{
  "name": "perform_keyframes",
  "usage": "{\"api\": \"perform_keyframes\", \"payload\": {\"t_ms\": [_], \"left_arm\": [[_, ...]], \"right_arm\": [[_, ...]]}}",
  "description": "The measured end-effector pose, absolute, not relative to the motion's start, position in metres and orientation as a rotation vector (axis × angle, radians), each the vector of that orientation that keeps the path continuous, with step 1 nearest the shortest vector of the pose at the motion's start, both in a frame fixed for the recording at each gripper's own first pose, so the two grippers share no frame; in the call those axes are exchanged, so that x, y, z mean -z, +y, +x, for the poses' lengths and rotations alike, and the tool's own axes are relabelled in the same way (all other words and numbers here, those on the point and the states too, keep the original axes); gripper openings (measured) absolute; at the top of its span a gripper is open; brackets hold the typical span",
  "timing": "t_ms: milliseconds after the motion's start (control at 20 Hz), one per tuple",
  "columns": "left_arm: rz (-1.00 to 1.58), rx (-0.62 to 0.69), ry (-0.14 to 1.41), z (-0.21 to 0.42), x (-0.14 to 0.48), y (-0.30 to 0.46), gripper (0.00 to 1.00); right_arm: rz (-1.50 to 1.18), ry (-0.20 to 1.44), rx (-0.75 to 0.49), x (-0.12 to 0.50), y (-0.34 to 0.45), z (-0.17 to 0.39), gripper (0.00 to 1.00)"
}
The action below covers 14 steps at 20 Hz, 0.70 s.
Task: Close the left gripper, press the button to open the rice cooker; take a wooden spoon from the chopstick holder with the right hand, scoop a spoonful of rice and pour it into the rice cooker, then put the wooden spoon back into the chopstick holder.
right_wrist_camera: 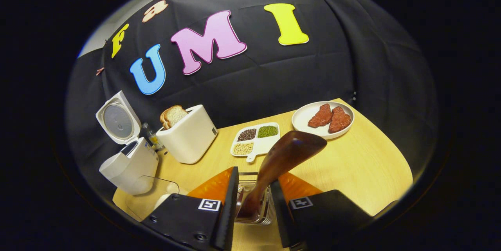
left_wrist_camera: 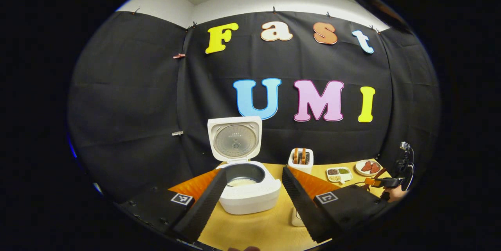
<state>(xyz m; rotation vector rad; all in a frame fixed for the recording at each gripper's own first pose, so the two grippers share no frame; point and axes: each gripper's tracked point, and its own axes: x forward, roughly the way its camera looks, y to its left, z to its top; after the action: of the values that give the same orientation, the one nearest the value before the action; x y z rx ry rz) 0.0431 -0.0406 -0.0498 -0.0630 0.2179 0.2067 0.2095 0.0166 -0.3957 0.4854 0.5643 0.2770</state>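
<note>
Right, your left gripper (left_wrist_camera: 253, 188) is spread wide, holding nothing, framing the rice cooker (left_wrist_camera: 249, 188), which sits on the table (left_wrist_camera: 250, 227) with its lid (left_wrist_camera: 235, 139) up and rice showing in the pot. Your right gripper (right_wrist_camera: 253, 204) has its fingers around the wooden spoon (right_wrist_camera: 282, 161), whose handle end sits down in the wire chopstick holder (right_wrist_camera: 258, 200), bowl tilted up to the right; whether both fingers actually press on it I can't tell. Toaster (right_wrist_camera: 190, 133) with bread, divided tray (right_wrist_camera: 256, 139) of beans and plate (right_wrist_camera: 323, 120) of meat slices lie beyond.
</note>
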Motion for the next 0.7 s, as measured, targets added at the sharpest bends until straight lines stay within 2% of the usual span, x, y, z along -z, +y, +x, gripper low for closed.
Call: {"api": "perform_keyframes", "payload": {"t_ms": [150,200,350,400,450,700], "left_arm": [[-0.075,-0.208,0.217,0.041,0.050,-0.038,0.98],[-0.075,-0.208,0.215,0.040,0.049,-0.037,0.98],[-0.064,-0.217,0.213,0.034,0.047,-0.030,0.98],[-0.062,-0.220,0.214,0.031,0.048,-0.028,0.98],[-0.062,-0.223,0.214,0.029,0.048,-0.025,0.98],[-0.088,-0.232,0.212,0.021,0.049,-0.016,0.98]], "right_arm": [[0.470,0.563,-0.309,0.394,0.032,0.200,0.14],[0.467,0.576,-0.316,0.397,0.035,0.198,0.22],[0.472,0.585,-0.316,0.399,0.041,0.198,0.24],[0.472,0.589,-0.316,0.400,0.042,0.199,0.19],[0.475,0.594,-0.318,0.401,0.043,0.198,0.25],[0.470,0.607,-0.324,0.402,0.041,0.200,0.19]]}}
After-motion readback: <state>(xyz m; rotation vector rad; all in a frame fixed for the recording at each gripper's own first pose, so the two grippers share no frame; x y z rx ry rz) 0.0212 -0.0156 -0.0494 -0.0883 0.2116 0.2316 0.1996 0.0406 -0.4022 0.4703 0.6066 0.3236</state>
